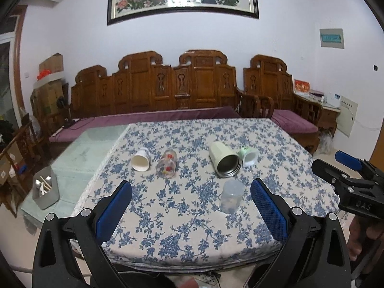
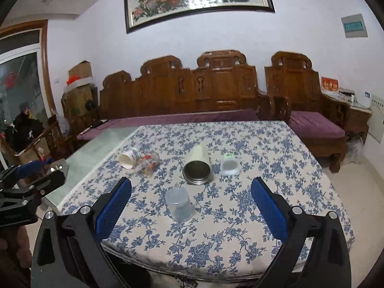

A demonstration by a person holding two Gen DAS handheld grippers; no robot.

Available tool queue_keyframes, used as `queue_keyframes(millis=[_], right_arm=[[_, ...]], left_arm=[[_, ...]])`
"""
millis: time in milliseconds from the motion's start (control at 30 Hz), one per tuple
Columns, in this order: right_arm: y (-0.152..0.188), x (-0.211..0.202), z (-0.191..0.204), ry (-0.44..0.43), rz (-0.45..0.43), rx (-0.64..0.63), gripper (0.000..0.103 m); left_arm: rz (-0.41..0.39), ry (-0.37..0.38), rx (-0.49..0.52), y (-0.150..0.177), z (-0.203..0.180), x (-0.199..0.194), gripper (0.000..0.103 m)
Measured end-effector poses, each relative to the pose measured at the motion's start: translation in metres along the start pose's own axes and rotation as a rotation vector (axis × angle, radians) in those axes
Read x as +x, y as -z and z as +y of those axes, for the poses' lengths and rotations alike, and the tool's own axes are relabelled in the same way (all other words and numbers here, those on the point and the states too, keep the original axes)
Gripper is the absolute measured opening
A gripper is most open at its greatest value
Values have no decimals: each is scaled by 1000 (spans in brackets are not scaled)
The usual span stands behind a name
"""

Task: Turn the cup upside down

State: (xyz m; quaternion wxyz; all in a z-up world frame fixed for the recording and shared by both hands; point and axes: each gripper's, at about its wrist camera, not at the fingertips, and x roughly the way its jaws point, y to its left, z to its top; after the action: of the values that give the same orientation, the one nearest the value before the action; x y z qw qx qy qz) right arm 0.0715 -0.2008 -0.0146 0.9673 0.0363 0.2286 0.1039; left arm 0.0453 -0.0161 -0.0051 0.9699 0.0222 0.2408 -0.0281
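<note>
The translucent plastic cup point(image 1: 231, 195) point(image 2: 180, 204) is seen standing on the blue floral tablecloth point(image 1: 182, 216) point(image 2: 228, 216), nearest the front edge of the table and clear of both grippers. Its narrower closed end appears to be uppermost, though this cannot be told with certainty through the hazy wall.

Behind it, a pale green steel tumbler point(image 1: 224, 159) point(image 2: 198, 166) is laid on its side with the open mouth toward the cameras. A small green-and-white cup point(image 1: 249, 156) point(image 2: 230, 165) is seen touching or just beside the tumbler. Further left, a white paper cup point(image 1: 141, 159) point(image 2: 128, 159) and a clear printed glass point(image 1: 166, 164) point(image 2: 147, 165) are laid on their sides, side by side.

The left gripper point(image 1: 190, 206) is held wide apart, with nothing between its blue pads. The right gripper point(image 2: 190, 206) is likewise spread wide and unloaded. A carved wooden bench point(image 1: 168, 86) point(image 2: 204, 88) is set against the far wall.
</note>
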Motion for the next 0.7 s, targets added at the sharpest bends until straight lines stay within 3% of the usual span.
queue_keyframes(millis=[200,700], right_arm=[[-4,-23,12,5,-38,-27,100],[-2,-32,17,5,-53,-19,100]], left_arm=[[-9,-1,-2,-3,-3,-14,95],[-16,-13,-3,0,-2,-24,95]])
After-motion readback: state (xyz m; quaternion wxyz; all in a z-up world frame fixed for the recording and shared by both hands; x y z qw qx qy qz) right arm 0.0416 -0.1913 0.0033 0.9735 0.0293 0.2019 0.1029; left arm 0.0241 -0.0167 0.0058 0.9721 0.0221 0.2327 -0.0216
